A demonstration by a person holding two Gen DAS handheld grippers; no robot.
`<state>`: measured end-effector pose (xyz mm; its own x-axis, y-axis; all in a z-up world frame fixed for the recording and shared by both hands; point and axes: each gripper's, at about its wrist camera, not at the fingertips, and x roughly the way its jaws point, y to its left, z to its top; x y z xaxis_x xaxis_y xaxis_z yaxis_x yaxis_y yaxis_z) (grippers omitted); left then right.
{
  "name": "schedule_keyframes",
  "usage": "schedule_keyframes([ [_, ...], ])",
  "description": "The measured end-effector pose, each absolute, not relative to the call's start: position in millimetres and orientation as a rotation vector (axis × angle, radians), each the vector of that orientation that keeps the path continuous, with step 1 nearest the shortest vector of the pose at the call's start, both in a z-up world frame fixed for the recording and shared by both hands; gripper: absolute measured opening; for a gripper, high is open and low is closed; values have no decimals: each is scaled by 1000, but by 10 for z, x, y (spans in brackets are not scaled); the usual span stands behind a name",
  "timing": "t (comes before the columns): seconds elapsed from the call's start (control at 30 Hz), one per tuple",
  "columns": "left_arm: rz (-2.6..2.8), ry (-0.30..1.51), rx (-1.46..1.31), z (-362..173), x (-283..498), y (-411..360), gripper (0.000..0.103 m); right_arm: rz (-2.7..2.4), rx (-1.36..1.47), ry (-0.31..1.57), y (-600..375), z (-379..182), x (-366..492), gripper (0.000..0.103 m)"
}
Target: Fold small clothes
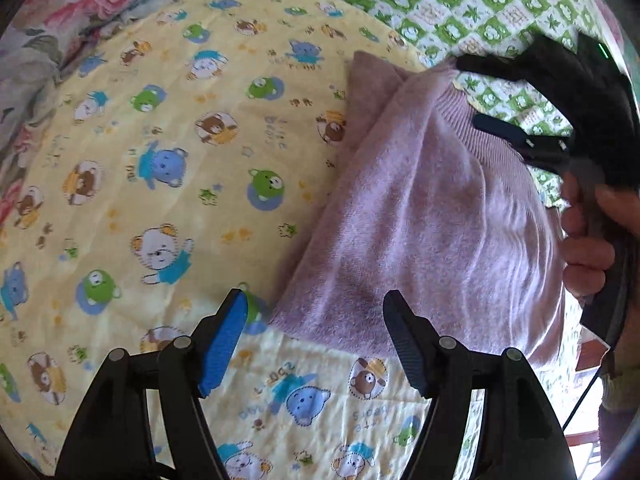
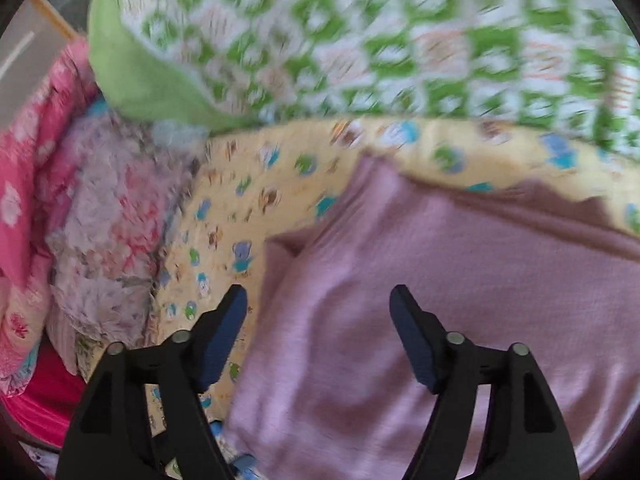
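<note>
Left wrist: fuzzy garment [image 1: 420, 216] (ribbed hem).

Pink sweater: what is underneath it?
The pink sweater lies on the yellow bear-print sheet, which shows all around it. Whatever lies directly beneath the sweater, including any folded-under part, is covered.

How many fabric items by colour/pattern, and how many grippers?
Purple garment: 1
Yellow bear-print sheet: 1
Green checked quilt: 1
Pink floral bedding: 1
Grippers: 2, left gripper, right gripper
Total: 6
</note>
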<state>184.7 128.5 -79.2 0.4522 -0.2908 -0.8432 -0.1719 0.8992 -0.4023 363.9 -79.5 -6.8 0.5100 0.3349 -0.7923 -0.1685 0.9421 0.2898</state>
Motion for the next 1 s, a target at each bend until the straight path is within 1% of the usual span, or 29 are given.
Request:
schedule_keyframes([
  [0.1, -87, 1121, -472, -855, 1897, 1226, 71, 262, 157, 1051, -523, -222, 3813, 76],
  [0.17, -90, 1119, -452, -865, 1923, 1175, 71, 220, 103, 1077, -355, -282, 3944, 86],
  [0.2, -91, 1118, -443, -864, 1935, 1152, 71, 198, 55, 1086, -257, -325, 4004, 92],
  [0.27, -94, 1115, -431, -853, 1971, 1096, 68, 159, -15, 1102, -150, -413, 4085, 93],
  [0.3, -94, 1111, -422, -844, 2009, 1066, 63, 145, -33, 1109, -140, -460, 4107, 92],
  [0.33, -92, 1107, -413, -828, 2037, 1028, 58, 134, -35, 1103, -163, -481, 4115, 85],
  [0.37, -94, 1108, -403, -822, 2056, 997, 42, 118, -35, 1097, -205, -481, 4112, 77],
  [0.4, -109, 1115, -400, -819, 2082, 964, 28, 101, -21, 1090, -300, -458, 4098, 57],
  [0.43, -127, 1115, -399, -802, 2103, 918, 28, 115, 4, 1091, -380, -434, 4089, 43],
  [0.47, -125, 1103, -382, -768, 2106, 873, 23, 141, 37, 1094, -462, -408, 4084, 35],
  [0.5, -132, 1089, -356, -716, 2103, 815, 22, 188, 96, 1100, -587, -355, 4070, 19],
  [0.6, -177, 1038, -300, -488, 2063, 628, 20, 267, 193, 1073, -857, -153, 3961, 15],
  [0.77, -273, 955, -232, -37, 1954, 231, 20, 377, 330, 1003, -1335, 205, 3703, 15],
  [0.87, -356, 915, -197, 196, 1898, -22, 20, 393, 362, 959, -1654, 424, 3516, 15],
  [1.0, -447, 890, -148, 329, 1825, -389, 19, 338, 365, 906, -2228, 724, 3205, 14],
])
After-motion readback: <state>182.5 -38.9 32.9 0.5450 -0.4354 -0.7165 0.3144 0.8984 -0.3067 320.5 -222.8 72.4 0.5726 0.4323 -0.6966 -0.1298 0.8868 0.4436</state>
